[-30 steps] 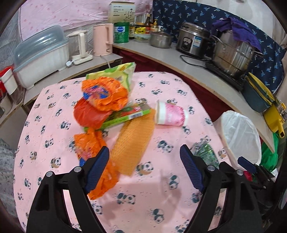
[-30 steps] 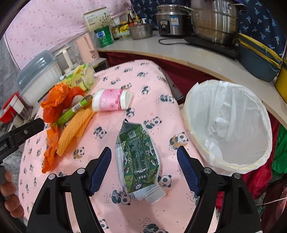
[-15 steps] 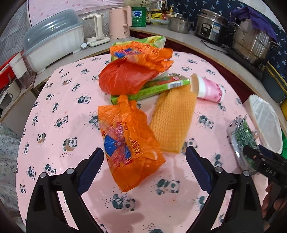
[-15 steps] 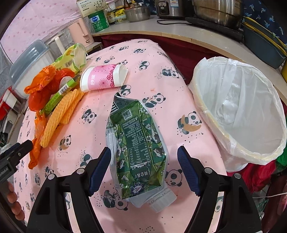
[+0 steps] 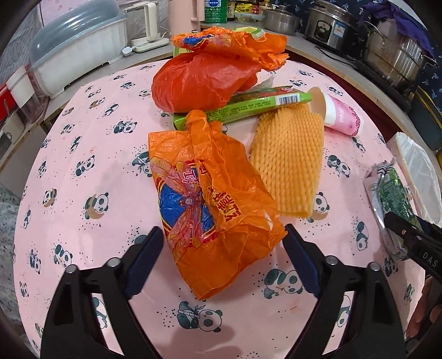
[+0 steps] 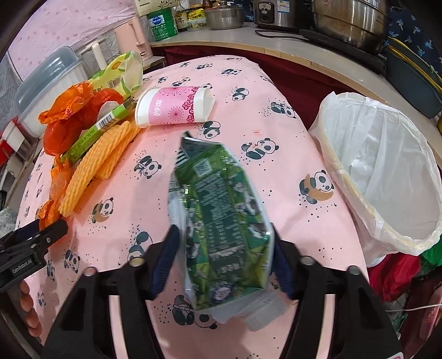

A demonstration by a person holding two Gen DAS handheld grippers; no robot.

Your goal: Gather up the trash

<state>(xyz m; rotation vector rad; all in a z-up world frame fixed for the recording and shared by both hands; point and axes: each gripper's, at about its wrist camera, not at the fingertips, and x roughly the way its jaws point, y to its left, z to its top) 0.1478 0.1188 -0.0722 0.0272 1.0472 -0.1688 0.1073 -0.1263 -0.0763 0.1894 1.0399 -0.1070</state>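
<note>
My right gripper (image 6: pixel 223 259) is shut on a flattened green carton (image 6: pixel 221 210) and holds it above the pink panda tablecloth (image 6: pixel 248 82). A white-lined bin (image 6: pixel 386 171) stands just right of it. My left gripper (image 5: pixel 221 259) is open, its fingers on either side of the near end of a crumpled orange plastic bag (image 5: pixel 204 193). An orange foam net (image 5: pixel 290 163), a green box (image 5: pixel 248 107), a pink paper cup (image 5: pixel 339 116) and red and orange bags (image 5: pixel 215 71) lie beyond. The carton also shows at the right in the left wrist view (image 5: pixel 392 193).
A counter behind the table holds a lidded plastic tub (image 5: pixel 74 47), a kettle (image 5: pixel 146 24), a rice cooker (image 5: pixel 331 22) and steel pots (image 5: pixel 397 55). A yellow-green snack bag (image 6: pixel 121 71) lies at the table's far edge.
My right gripper has closed on the green carton and lifted it off the cloth. My left gripper has moved forward and down over the orange bag.
</note>
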